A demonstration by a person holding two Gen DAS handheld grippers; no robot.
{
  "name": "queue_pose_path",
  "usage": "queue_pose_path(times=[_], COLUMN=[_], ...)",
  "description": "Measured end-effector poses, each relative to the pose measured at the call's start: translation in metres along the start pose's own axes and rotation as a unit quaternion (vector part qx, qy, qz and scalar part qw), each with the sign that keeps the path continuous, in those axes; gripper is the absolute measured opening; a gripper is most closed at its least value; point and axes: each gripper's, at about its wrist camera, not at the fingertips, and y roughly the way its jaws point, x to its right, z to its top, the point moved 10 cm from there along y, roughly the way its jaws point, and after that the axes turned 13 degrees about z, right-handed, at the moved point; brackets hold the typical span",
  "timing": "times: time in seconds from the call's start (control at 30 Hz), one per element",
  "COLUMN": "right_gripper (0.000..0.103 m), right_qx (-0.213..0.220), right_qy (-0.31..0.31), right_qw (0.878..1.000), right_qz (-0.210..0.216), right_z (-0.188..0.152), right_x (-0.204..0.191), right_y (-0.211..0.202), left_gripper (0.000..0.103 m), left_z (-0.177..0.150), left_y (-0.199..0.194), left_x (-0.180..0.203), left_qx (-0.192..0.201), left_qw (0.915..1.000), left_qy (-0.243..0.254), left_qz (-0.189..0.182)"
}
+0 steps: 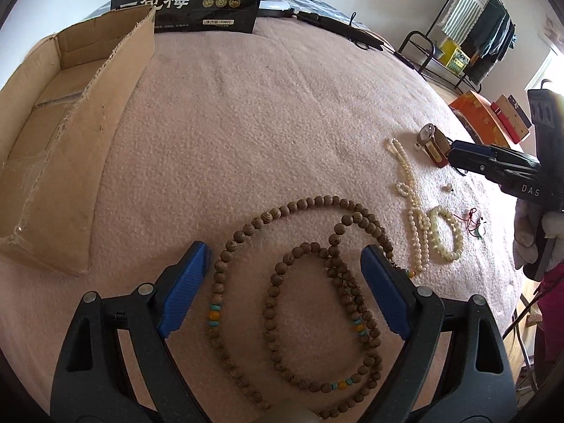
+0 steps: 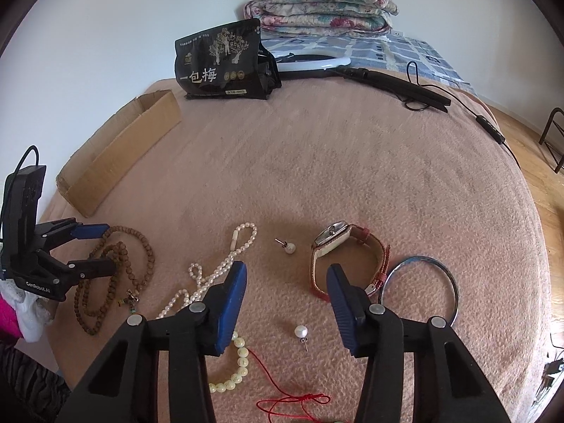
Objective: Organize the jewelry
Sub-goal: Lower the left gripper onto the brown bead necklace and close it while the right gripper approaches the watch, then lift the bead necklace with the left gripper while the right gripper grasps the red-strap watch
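A long wooden bead necklace [image 1: 303, 282] lies coiled on the pink blanket [image 1: 246, 123]. My left gripper [image 1: 285, 282] hangs open over it, one blue pad either side of the coils and neither touching. In the right wrist view the left gripper [image 2: 93, 248] straddles the same wooden bead necklace [image 2: 116, 275]. My right gripper [image 2: 287, 305] is open above the blanket. A pearl earring [image 2: 300, 331] lies between its fingers, untouched. A red-strapped watch [image 2: 335, 241] stands just past the right finger. A second earring [image 2: 289, 246], a pearl necklace [image 2: 218, 271], a cream bead bracelet [image 2: 232, 370], a red cord [image 2: 292, 402] and a metal bangle [image 2: 419, 289] lie around.
An open cardboard box [image 1: 53, 141] sits on the blanket at the left. A black printed bag [image 2: 222, 63] stands at the back, with a ring light and its black stand [image 2: 405, 88] beside it. A folded quilt [image 2: 320, 7] lies behind. A clothes rack [image 1: 476, 35] stands off the bed.
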Motion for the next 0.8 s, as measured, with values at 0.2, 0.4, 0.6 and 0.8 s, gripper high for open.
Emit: queue_pose_path(times=[0.2,0.4,0.6,0.8], right_gripper=[0.045,0.043,0.039,0.026], right_qx=[-0.008,-0.014,-0.031,-0.054], right_qy=[-0.002,-0.004,-0.007,0.003], right_qw=[1.000,1.000,0.999,0.997], right_qz=[0.002,-0.003,-0.021,-0.050], right_z=[0.000,0.001,0.002,-0.001], right_x=[-0.001,0.001,0.007,0.023], right_y=[0.005,0.010,0.022,0.033], left_gripper=[0.078,0.056,0.027,0.011], left_z=[-0.013,-0.016,-0.011,-0.009], left_y=[-0.007,-0.004,-0.003,-0.004], left_x=[0.015,0.018,0.010,0.006], left_qx=[-0.003,0.010,0.018,0.023], left_qw=[0.9997,0.9965,0.9968,0.9974], left_qy=[0.022,0.055,0.039,0.032], left_qz=[0.003,0.063,0.067,0.061])
